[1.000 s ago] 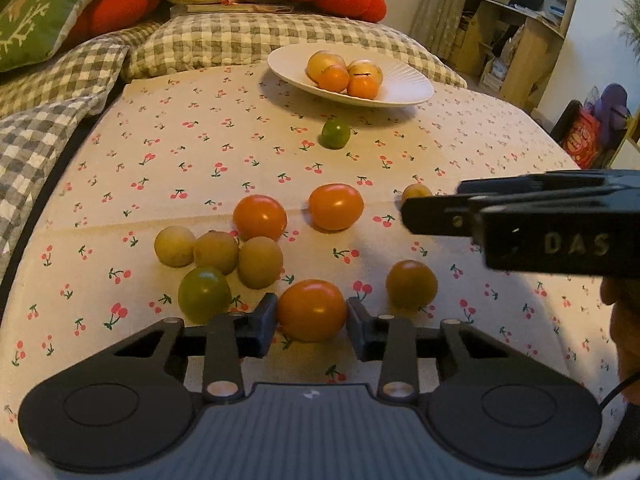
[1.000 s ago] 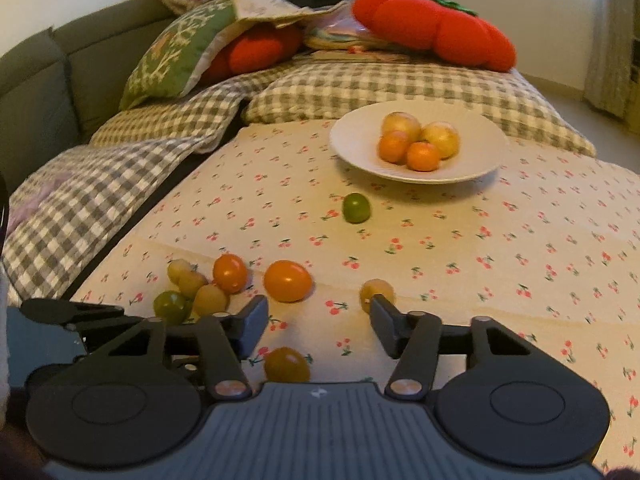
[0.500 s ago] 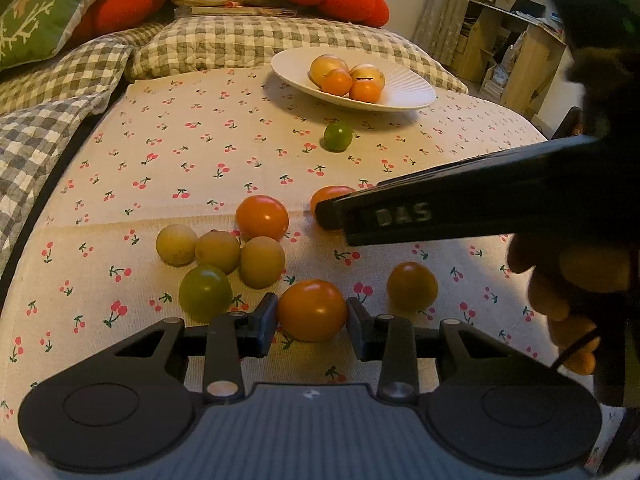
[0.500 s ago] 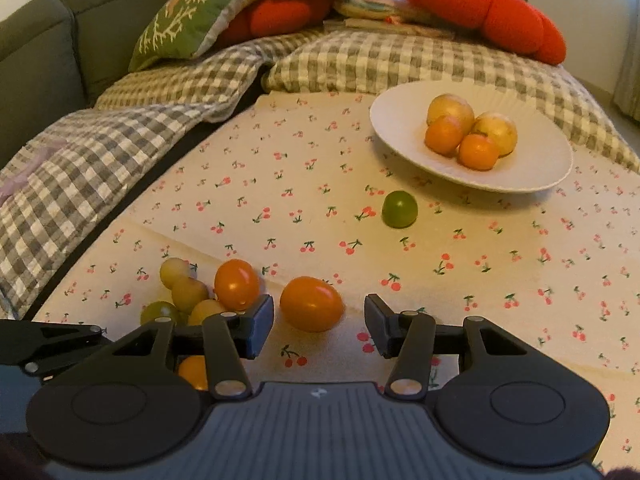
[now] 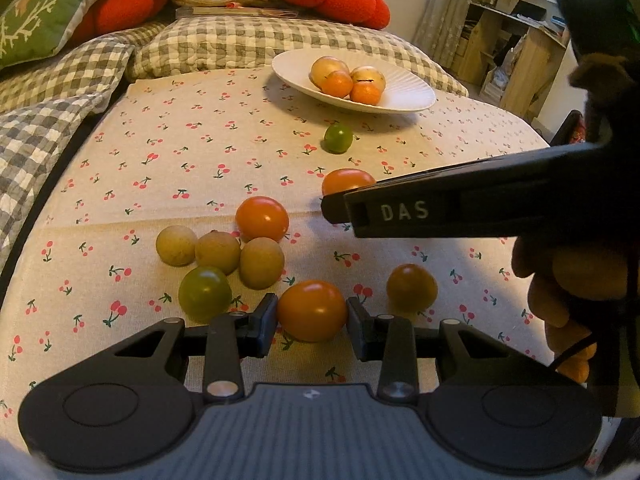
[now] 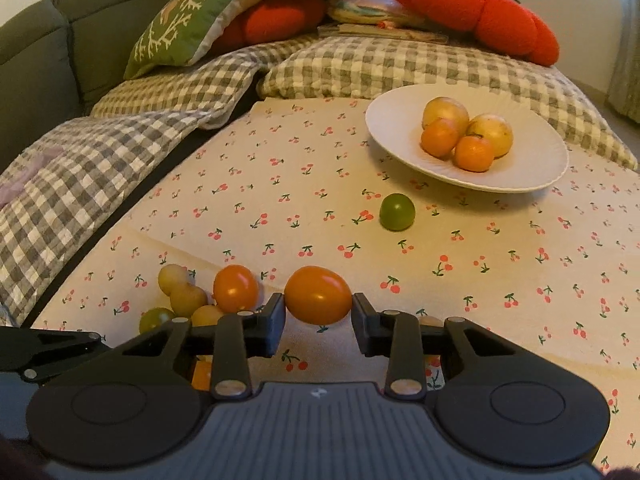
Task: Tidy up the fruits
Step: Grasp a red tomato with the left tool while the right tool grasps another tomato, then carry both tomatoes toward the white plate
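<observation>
Small fruits lie on a cherry-print cloth (image 5: 200, 152). My left gripper (image 5: 312, 322) is open with an orange tomato (image 5: 312, 310) between its fingertips, not clamped. My right gripper (image 6: 318, 314) is open around a second orange tomato (image 6: 318, 294), its pads close to both sides; the same tomato (image 5: 346, 180) shows in the left wrist view, half hidden behind the right gripper's finger. A white plate (image 6: 400, 136) at the back holds several yellow and orange fruits. A green fruit (image 6: 397, 212) lies in front of the plate.
Left of the grippers lie an orange tomato (image 5: 262, 218), three tan fruits (image 5: 218, 252) and a green tomato (image 5: 205, 292). A brownish fruit (image 5: 411, 288) lies to the right. Checked cushions (image 6: 120, 140) and red plush pillows (image 6: 480, 8) border the cloth.
My right gripper has moved forward and left, bringing the second orange tomato between its fingers. My left gripper has stayed around its tomato.
</observation>
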